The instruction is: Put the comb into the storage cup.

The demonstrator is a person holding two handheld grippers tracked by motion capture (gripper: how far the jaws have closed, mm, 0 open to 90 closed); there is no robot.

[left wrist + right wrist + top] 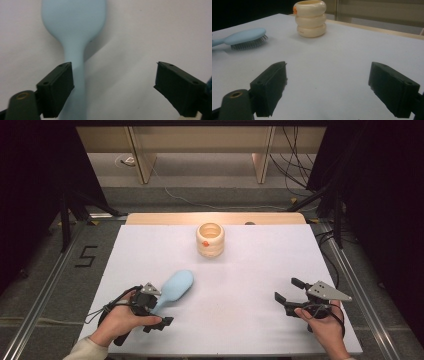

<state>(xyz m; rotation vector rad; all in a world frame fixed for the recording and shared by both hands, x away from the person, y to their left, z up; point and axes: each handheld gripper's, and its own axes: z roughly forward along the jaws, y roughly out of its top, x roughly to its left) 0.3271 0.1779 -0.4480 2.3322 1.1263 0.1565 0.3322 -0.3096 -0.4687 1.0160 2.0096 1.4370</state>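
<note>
Both grippers are held low by the hands, the left gripper (159, 312) and right gripper (289, 289) with jaws spread apart.

A white table (250, 270) with a pale wooden strip along its far edge carries two things. A light blue hairbrush (175, 289) lies bristles down near the near left corner, handle toward the near edge. A cream ringed cup (210, 239) stands upright near the far edge's middle.

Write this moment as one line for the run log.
left gripper: open around hairbrush handle | right gripper: open, nothing between fingers | hairbrush: bristles down on table | cup: upright
</note>
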